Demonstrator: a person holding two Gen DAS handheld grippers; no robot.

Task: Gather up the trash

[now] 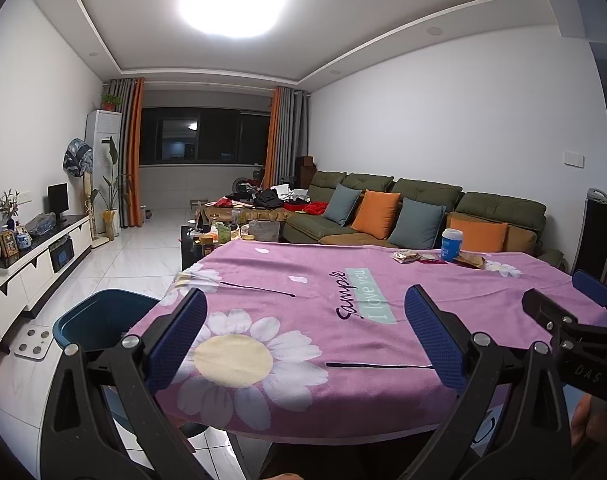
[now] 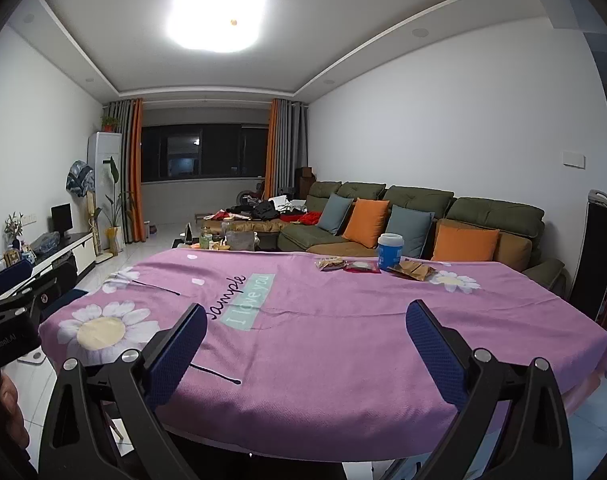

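Two hand-held grippers hover at the near edge of a table (image 1: 343, 400) draped in a pink daisy-print cloth (image 2: 343, 320). The left gripper (image 1: 307, 332) holds its blue-padded fingers spread wide with nothing between them, and the right gripper (image 2: 307, 344) is likewise spread and empty. A dark blue bin (image 1: 103, 316) stands on the tiled floor just beside the table's left corner. At the far right of the cloth lies the trash: a blue cup with a white lid (image 2: 391, 252) stands upright, with a pale snack wrapper (image 2: 330, 264) and a red packet (image 2: 361, 267) to its left and a brown wrapper (image 2: 413, 270) just right of it. Beyond the table sits a green sofa (image 2: 495, 212) with orange and grey cushions, then a cluttered coffee table (image 1: 223, 236) and a curtained dark window (image 2: 203, 156).
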